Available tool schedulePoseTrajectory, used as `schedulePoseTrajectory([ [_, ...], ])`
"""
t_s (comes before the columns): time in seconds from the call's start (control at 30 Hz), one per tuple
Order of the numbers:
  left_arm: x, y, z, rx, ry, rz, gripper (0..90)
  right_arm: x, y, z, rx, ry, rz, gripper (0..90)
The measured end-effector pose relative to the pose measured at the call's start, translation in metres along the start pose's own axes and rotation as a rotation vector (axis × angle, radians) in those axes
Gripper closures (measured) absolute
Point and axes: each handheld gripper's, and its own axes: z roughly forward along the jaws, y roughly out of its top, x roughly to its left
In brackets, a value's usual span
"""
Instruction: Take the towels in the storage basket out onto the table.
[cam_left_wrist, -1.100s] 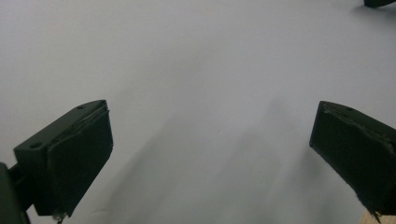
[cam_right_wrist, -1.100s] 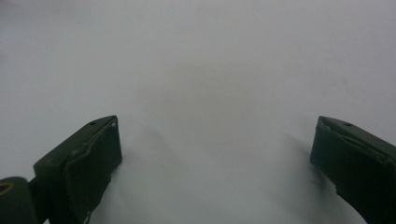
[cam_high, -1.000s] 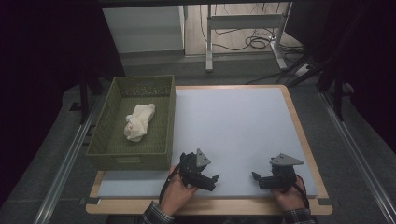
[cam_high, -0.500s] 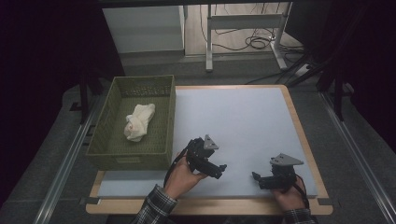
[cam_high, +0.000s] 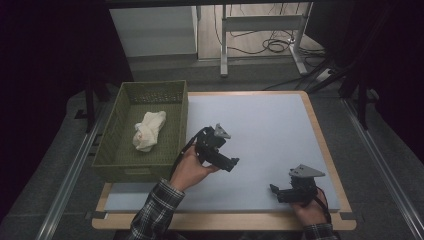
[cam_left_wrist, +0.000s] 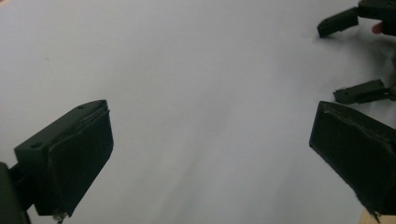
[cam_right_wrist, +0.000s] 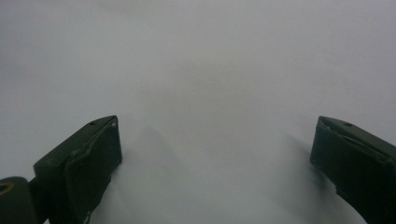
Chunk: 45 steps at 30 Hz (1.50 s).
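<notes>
The left gripper (cam_left_wrist: 210, 158) looks down along its own two black fingers (cam_left_wrist: 74, 158), which rise from the bottom corners of the left gripper view; they stand wide apart, one at the lower left and one at the lower right, with nothing between them; each pad looks worn, with a ragged edge at its lower tip. Beneath them lies the pale grey surface of the table (cam_left_wrist: 187, 70), bare and smooth; a sliver of its wooden edge shows at the bottom right corner. In the upper right corner the right gripper (cam_left_wrist: 355, 56) shows farther off; its two dark fingers point leftward, also parted, resting low over the table; a bit of the hand behind it shows at the frame's edge.
</notes>
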Motion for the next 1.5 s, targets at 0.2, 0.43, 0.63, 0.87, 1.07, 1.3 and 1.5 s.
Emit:
schedulePoseTrajectory([
  [0.2, 0.028, 0.010, -0.016, 0.025, 0.041, -0.008, 0.5, 0.000, 0.000, 0.000, 0.000, 0.000, 0.000, 2.1],
  [0.43, 0.059, 0.009, -0.031, 0.037, 0.095, -0.050, 0.9, 0.000, 0.000, 0.000, 0.000, 0.000, 0.000, 2.1],
  [0.63, 0.080, 0.003, -0.041, 0.048, 0.130, -0.078, 0.9, 0.000, 0.000, 0.000, 0.000, 0.000, 0.000, 2.1],
  [0.87, 0.099, -0.004, -0.056, 0.049, 0.164, -0.111, 0.9, 0.000, 0.000, 0.000, 0.000, 0.000, -0.001, 2.1],
  [1.07, 0.122, -0.018, -0.070, 0.062, 0.208, -0.148, 1.0, 0.000, 0.000, 0.000, 0.000, 0.000, 0.000, 2.1],
  [1.3, 0.145, -0.037, -0.079, 0.075, 0.255, -0.201, 2.0, 0.000, 0.000, 0.000, 0.000, 0.001, 0.000, 2.1],
  [1.5, 0.166, -0.058, -0.079, 0.102, 0.279, -0.265, 2.3, 0.000, 0.000, 0.000, 0.000, 0.000, 0.000, 2.1],
])
